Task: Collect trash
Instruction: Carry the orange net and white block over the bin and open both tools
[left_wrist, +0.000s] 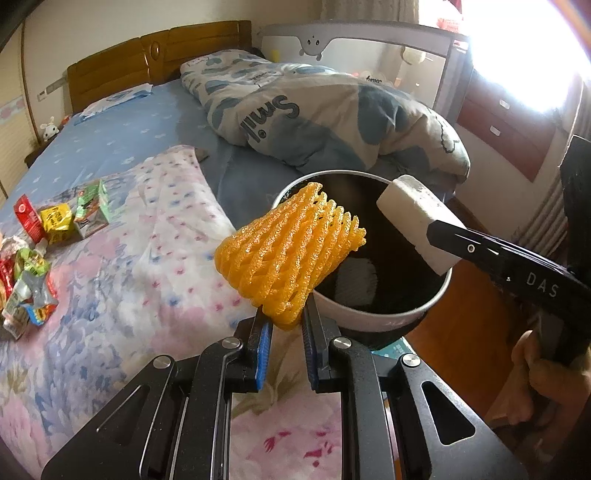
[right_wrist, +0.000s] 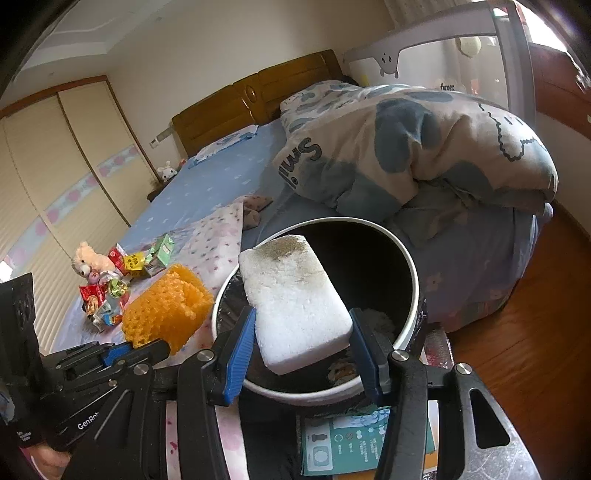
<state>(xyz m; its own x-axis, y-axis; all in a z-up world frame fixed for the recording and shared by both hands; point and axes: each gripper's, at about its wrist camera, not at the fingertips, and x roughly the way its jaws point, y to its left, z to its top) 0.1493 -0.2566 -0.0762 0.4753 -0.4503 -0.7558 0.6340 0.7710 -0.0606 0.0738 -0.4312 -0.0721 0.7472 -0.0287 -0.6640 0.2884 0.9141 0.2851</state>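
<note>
My left gripper (left_wrist: 286, 325) is shut on an orange foam fruit net (left_wrist: 291, 254), held at the near left rim of a white-rimmed trash bin (left_wrist: 384, 317) with a black liner. The net (right_wrist: 166, 306) and left gripper (right_wrist: 147, 345) show at left in the right wrist view. My right gripper (right_wrist: 301, 341) is shut on a white foam block (right_wrist: 295, 299), held over the bin (right_wrist: 410, 273) opening. That block (left_wrist: 413, 218) hangs above the bin's right side in the left wrist view. White scrap lies at the bin's bottom. Several drink cartons and wrappers (left_wrist: 55, 229) lie on the bed.
The bed carries a floral blanket (left_wrist: 129, 258), a rumpled blue-and-white quilt (left_wrist: 317, 110) and a small plush bear (right_wrist: 88, 260). A wooden headboard (left_wrist: 159, 55) stands behind. A teal booklet (right_wrist: 343, 443) lies under the bin. Wood floor (right_wrist: 535, 332) spreads to the right.
</note>
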